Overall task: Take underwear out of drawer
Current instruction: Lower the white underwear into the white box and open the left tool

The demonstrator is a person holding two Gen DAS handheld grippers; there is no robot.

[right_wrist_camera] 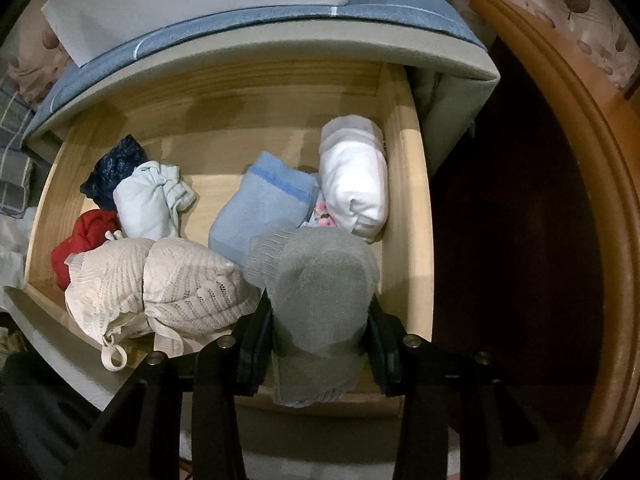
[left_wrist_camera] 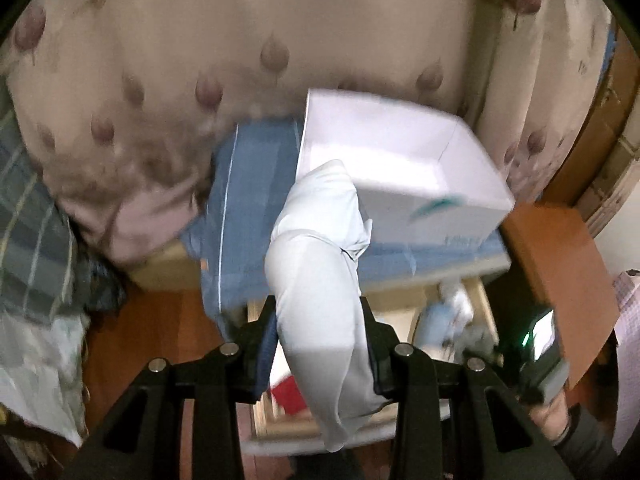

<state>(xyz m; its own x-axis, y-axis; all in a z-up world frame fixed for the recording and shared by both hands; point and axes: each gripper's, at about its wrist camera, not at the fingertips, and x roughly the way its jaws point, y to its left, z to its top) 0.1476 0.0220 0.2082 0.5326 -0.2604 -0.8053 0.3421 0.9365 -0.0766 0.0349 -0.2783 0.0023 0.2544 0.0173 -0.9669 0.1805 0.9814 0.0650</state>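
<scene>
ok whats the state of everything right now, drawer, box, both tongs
drawer: pulled open, clothes inside
shoe box: open, on the bed, looks empty
left tongs: shut on a pale blue garment, lifted clear
right tongs: shut on a grey sock

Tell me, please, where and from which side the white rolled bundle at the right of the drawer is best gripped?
Grip the white rolled bundle across its middle, coming from above. It lies lengthwise against the drawer's right wall, with the blue folded piece close on its other side, so a sideways approach looks blocked. Its rounded top is exposed, and the roll seems narrow enough for a claw to straddle.
</scene>
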